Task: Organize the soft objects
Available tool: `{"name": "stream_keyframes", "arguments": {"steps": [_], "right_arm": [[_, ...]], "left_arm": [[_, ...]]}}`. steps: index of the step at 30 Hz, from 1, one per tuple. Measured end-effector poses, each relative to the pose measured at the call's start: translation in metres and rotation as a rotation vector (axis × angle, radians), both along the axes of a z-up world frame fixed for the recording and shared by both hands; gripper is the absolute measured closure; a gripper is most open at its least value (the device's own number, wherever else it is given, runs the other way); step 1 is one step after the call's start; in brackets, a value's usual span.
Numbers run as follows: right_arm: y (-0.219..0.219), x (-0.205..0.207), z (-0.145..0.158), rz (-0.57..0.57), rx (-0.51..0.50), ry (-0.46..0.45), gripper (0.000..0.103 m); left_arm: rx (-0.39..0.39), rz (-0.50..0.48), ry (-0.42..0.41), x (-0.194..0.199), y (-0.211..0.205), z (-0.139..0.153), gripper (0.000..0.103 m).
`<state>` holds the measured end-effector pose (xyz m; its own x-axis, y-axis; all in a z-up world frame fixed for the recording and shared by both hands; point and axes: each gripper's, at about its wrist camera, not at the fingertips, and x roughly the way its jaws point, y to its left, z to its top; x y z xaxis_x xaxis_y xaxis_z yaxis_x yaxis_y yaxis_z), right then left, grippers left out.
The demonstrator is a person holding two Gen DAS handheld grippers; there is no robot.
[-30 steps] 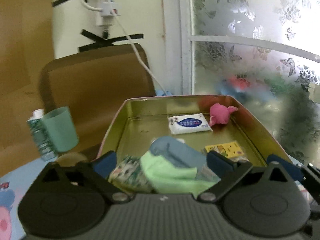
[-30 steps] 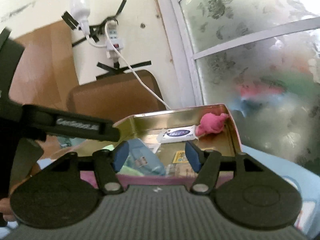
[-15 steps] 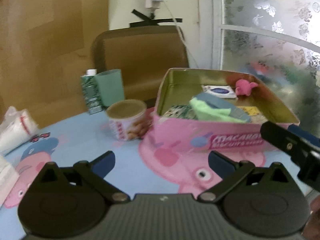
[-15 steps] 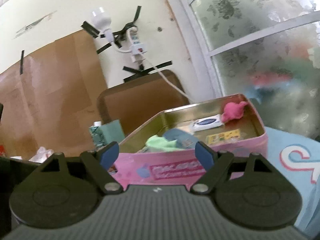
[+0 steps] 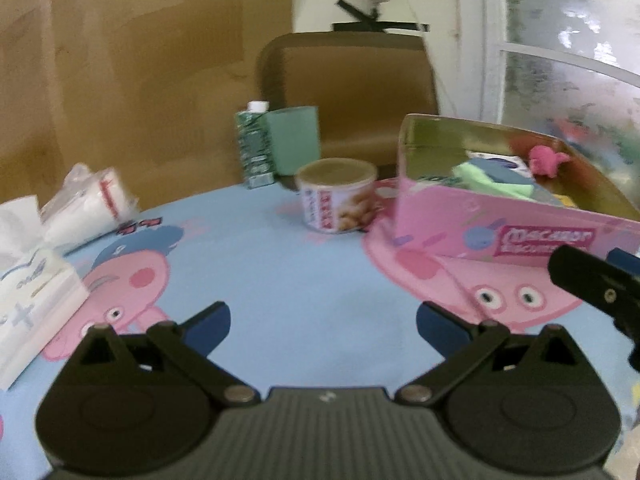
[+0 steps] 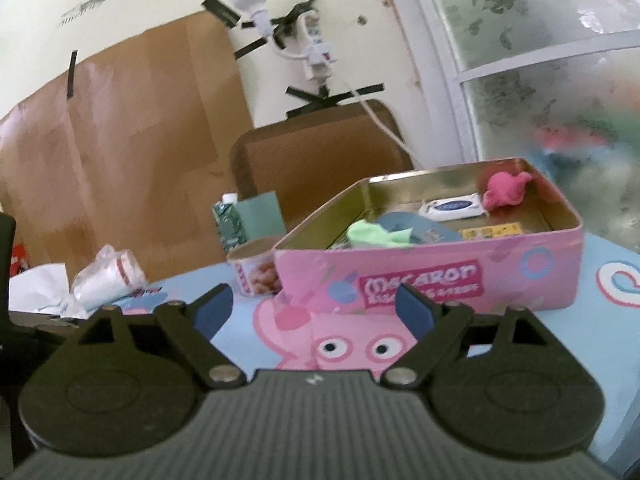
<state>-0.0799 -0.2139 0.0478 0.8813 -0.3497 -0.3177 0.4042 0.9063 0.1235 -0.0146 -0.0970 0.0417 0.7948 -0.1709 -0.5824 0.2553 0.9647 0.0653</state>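
Left wrist view: left gripper [image 5: 323, 322] spread wide with nothing between the pads, above bare cartoon tablecloth [image 5: 280, 264]. Pink tin [image 5: 496, 220] off to the right, already holding a green cloth [image 5: 494, 180], a pink plush toy [image 5: 545, 158] and a white packet [image 5: 498, 161]. Bagged white roll [image 5: 90, 202] and tissue pack [image 5: 30, 300] at far left, apparently the soft things not yet stowed. Probably light, squashy and slippery in plastic; best pinched across the middle of the bundle. Snack can [image 5: 339, 196], green carton [image 5: 255, 146] and green cup [image 5: 294, 140] between tin and roll, near any straight path.

Right wrist view: right gripper [image 6: 313, 307] just been opening, now wide and empty, short of the tin's front wall. Left gripper's dark body at the left edge, beside the bagged roll [image 6: 108, 278]
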Motion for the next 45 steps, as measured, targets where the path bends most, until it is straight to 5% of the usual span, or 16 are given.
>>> {"name": "stream_keyframes", "arguments": {"steps": [8, 14, 32, 45], "right_arm": [[0.003, 0.025, -0.003, 0.055, -0.036, 0.052, 0.011], [-0.001, 0.045, -0.007, 0.018, -0.114, 0.008, 0.011], [-0.034, 0.057, -0.032, -0.036, 0.057, 0.049, 0.011], [-0.032, 0.056, -0.031, -0.034, 0.055, 0.038, 0.011]], "left_arm": [[-0.013, 0.088, -0.016, 0.01, 0.028, -0.009, 0.0], [0.015, 0.133, -0.051, 0.024, 0.033, -0.019, 0.0], [0.004, 0.137, -0.023, 0.039, 0.03, -0.033, 0.0], [0.034, 0.142, -0.023, 0.041, 0.026, -0.034, 0.0]]}}
